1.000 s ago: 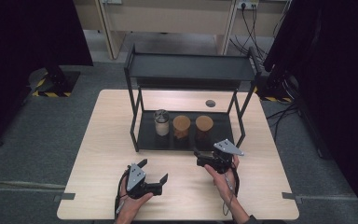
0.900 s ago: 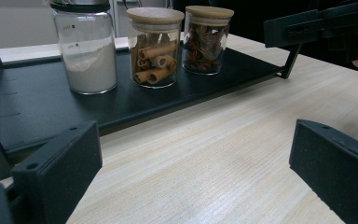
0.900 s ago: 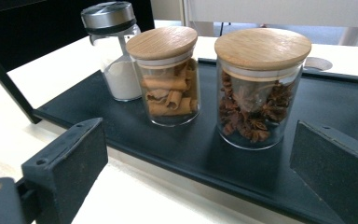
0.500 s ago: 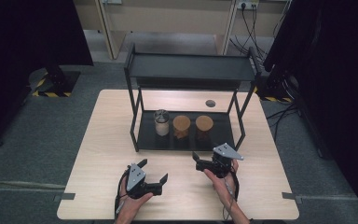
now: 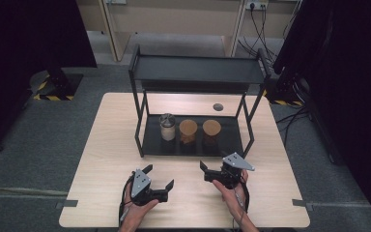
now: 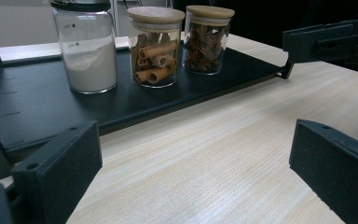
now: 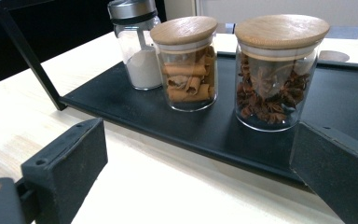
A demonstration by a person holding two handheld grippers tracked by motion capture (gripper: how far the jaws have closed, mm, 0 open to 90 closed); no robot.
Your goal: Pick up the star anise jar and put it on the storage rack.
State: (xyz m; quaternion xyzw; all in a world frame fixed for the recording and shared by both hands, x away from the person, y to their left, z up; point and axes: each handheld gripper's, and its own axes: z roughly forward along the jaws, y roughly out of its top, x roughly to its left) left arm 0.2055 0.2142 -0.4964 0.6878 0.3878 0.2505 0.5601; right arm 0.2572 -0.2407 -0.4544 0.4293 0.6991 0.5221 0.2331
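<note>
While little has shifted since a second ago, we log both claws, left point(image 5: 160, 179) and right point(image 5: 211, 171), wide and empty on the counter point(image 5: 106, 145), facing the star anise jar point(image 7: 279, 70) on the rack's lower shelf point(image 7: 223, 135): approach pending.

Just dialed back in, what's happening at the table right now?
A person holds a tool in each hand over the wooden table, in front of a black two-tier rack. Both the left tool and the right tool are open and hold nothing. On the rack's bottom shelf stand three jars in a row: a metal-lidded jar of white powder, a cinnamon stick jar and a star anise jar. The right tool points toward the star anise jar, not touching it.
</note>
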